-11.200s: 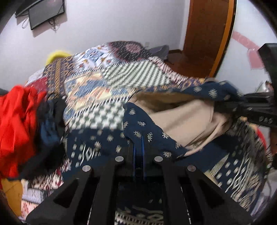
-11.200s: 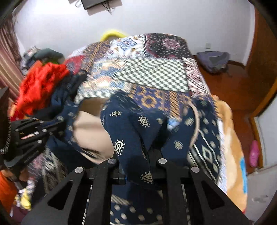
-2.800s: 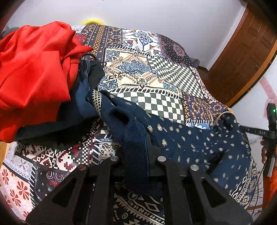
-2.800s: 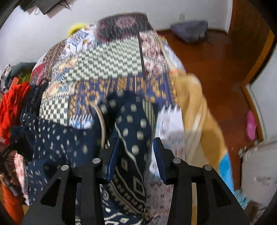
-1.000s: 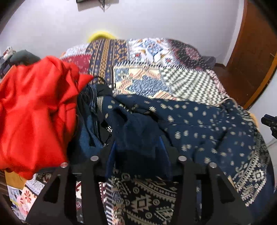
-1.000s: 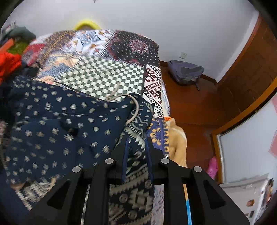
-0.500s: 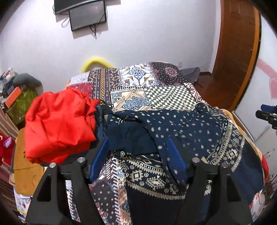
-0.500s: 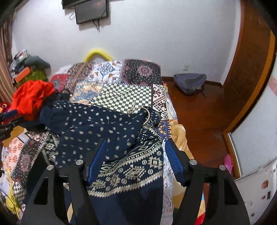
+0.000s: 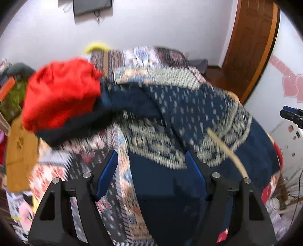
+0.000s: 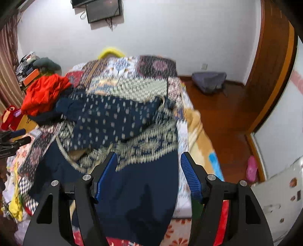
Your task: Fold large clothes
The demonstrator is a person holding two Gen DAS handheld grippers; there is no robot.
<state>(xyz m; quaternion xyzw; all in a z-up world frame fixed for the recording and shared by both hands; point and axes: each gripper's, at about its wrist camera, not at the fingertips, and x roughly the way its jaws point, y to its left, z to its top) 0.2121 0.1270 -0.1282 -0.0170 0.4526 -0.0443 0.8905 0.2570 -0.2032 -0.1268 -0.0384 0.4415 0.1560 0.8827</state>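
A large navy garment (image 9: pixel 181 113) with white dots and a patterned border lies spread on the patchwork bed; it also shows in the right wrist view (image 10: pixel 113 121). Its plain navy lower part hangs toward the bed's near edge. A beige cord (image 9: pixel 225 149) trails over it. My left gripper (image 9: pixel 151 170) is open and empty above the garment's lower part. My right gripper (image 10: pixel 148 170) is open and empty above the same part. The views are motion-blurred.
A red garment (image 9: pixel 60 94) lies on dark clothes at the bed's left (image 10: pixel 45 92). The patchwork bedspread (image 10: pixel 132 83) covers the bed. A grey bag (image 10: pixel 208 81) sits on the wooden floor. A wooden door (image 9: pixel 251 47) stands right. A screen (image 10: pixel 104 9) hangs on the wall.
Both grippers, earlier shut on the navy garment, have let go and opened wide. Both have pulled back and up from the bed, leaving the garment spread out.
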